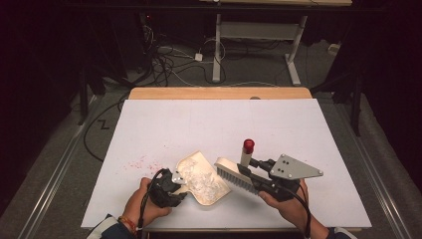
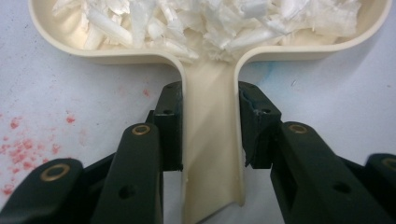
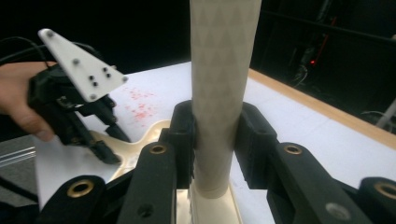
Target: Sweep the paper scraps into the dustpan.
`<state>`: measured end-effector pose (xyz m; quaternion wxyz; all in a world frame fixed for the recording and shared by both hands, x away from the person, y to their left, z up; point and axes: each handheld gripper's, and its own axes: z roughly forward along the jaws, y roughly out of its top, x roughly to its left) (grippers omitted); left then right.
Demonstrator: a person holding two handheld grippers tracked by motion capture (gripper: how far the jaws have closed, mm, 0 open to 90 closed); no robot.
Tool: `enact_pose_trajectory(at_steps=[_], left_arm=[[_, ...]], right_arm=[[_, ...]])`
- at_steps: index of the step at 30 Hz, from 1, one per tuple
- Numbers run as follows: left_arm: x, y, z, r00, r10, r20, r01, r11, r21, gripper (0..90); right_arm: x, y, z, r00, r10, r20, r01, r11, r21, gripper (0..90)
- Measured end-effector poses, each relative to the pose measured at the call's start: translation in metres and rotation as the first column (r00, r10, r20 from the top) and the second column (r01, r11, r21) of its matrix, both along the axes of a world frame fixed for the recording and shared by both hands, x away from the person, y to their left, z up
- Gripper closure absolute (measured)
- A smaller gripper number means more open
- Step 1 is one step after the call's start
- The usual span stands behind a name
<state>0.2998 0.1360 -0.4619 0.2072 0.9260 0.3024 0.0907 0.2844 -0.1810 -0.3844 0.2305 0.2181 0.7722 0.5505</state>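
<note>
A white worktop (image 1: pixel 278 124) spreads out ahead of both my claws, with a wooden strip along its far edge. Just ahead of my left claw (image 2: pixel 208 126) lies a cream dustpan (image 2: pixel 60 39), its pan heaped with white shreds (image 2: pixel 210 23). That claw is pinching the dustpan's handle, one jaw pressed against each side. Between my two claws, the brush (image 1: pixel 238 175) rests with its bristles down beside the dustpan's right edge. My right claw (image 3: pixel 215 135) is clamped on the brush's pale handle, which rises straight up between the jaws and ends in a red tip (image 1: pixel 248 145). Left of my left claw, small red specks (image 2: pixel 28 140) are scattered on the worktop.
</note>
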Motion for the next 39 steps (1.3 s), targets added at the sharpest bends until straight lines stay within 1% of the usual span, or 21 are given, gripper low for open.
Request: enact_pose_trajectory(at_steps=[2,4,7,10,13,15,17,18,19,20,22,23,24,25,27,28,32,34,35,37,39], left_arm=[[0.0,0.0,0.0,1.0,0.004,0.0,-0.004,1.0,-0.003,63.0],[0.001,0.001,0.0,1.0,0.004,-0.001,-0.004,1.0,-0.003,63.0],[0.002,0.001,-0.001,0.9999,0.01,-0.007,-0.01,0.9999,-0.01,63.0],[0.004,0.002,0.0,0.9998,0.015,-0.01,-0.015,0.9998,-0.011,63.0],[0.005,0.003,0.0,0.9998,0.017,-0.013,-0.017,0.9997,-0.015,63.0],[0.006,0.005,0.0,0.9995,0.025,-0.019,-0.025,0.9995,-0.021,63.0],[0.007,0.006,-0.001,0.9993,0.029,-0.024,-0.029,0.9992,-0.029,63.0],[0.007,0.007,-0.001,0.9993,0.028,-0.025,-0.029,0.9991,-0.03,63.0],[0.007,0.006,-0.001,0.9994,0.027,-0.023,-0.028,0.9992,-0.028,63.0],[0.007,0.006,-0.001,0.9994,0.027,-0.023,-0.028,0.9992,-0.027,63.0],[0.007,0.007,-0.001,0.9994,0.027,-0.023,-0.027,0.9992,-0.028,63.0],[0.007,0.007,-0.001,0.9994,0.027,-0.022,-0.028,0.9992,-0.027,63.0],[0.007,0.007,-0.001,0.9994,0.028,-0.021,-0.029,0.9992,-0.027,63.0],[0.007,0.007,-0.001,0.9994,0.029,-0.02,-0.03,0.9992,-0.026,63.0],[0.007,0.008,-0.001,0.9993,0.031,-0.02,-0.032,0.9992,-0.025,63.0],[0.006,0.008,-0.001,0.9992,0.033,-0.021,-0.034,0.9991,-0.027,63.0],[0.007,0.009,-0.001,0.9991,0.035,-0.025,-0.035,0.9989,-0.031,63.0],[0.008,0.009,-0.001,0.9991,0.034,-0.027,-0.034,0.999,-0.029,63.0],[0.008,0.009,-0.001,0.999,0.036,-0.024,-0.037,0.9989,-0.029,63.0],[0.009,0.008,-0.001,0.999,0.039,-0.021,-0.039,0.9989,-0.027,63.0],[0.01,0.008,-0.001,0.9987,0.045,-0.022,-0.046,0.9983,-0.036,63.1]], right_arm=[[0.006,-0.002,0.0,0.9998,-0.02,0.004,0.02,0.9998,-0.006,70.9],[0.013,-0.003,0.0,0.9991,-0.042,0.008,0.042,0.9991,0.004,70.8],[0.023,-0.001,-0.004,0.9975,-0.068,0.017,0.068,0.9977,0.0,70.9],[0.034,0.006,-0.008,0.9956,-0.085,0.038,0.086,0.9963,-0.011,70.9],[0.046,0.014,-0.013,0.9909,-0.112,0.075,0.115,0.993,-0.027,70.8],[0.055,0.02,-0.019,0.9878,-0.131,0.085,0.134,0.9906,-0.029,70.8],[0.064,0.025,-0.025,0.9886,-0.135,0.066,0.138,0.9899,-0.035,70.9],[0.067,0.028,-0.029,0.9899,-0.133,0.05,0.135,0.9902,-0.037,70.9],[0.068,0.03,-0.032,0.9914,-0.123,0.045,0.125,0.9918,-0.029,70.9],[0.067,0.033,-0.032,0.9932,-0.108,0.042,0.109,0.9936,-0.028,70.9],[0.061,0.039,-0.031,0.9965,-0.072,0.042,0.074,0.9958,-0.054,70.8],[0.057,0.042,-0.032,0.998,-0.053,0.034,0.055,0.9971,-0.052,70.8],[0.053,0.044,-0.032,0.9996,-0.027,0.012,0.027,0.9989,-0.039,70.8],[0.049,0.047,-0.032,1.0,-0.005,-0.001,0.005,0.9995,-0.033,70.7],[0.04,0.052,-0.031,0.9996,0.027,0.0,-0.027,0.9985,-0.048,70.7],[0.037,0.053,-0.03,0.9992,0.039,-0.004,-0.039,0.9984,-0.041,70.8],[0.03,0.051,-0.02,0.9979,0.065,-0.008,-0.065,0.9978,-0.015,70.9],[0.028,0.048,-0.014,0.9984,0.056,0.011,-0.055,0.9982,-0.021,70.9],[0.028,0.046,-0.012,0.9986,0.049,0.021,-0.049,0.9986,-0.017,70.9],[0.029,0.041,-0.007,0.9989,0.044,0.018,-0.044,0.9991,0.001,70.8],[0.03,0.036,-0.004,0.9993,0.032,0.021,-0.032,0.9995,0.002,70.8]])
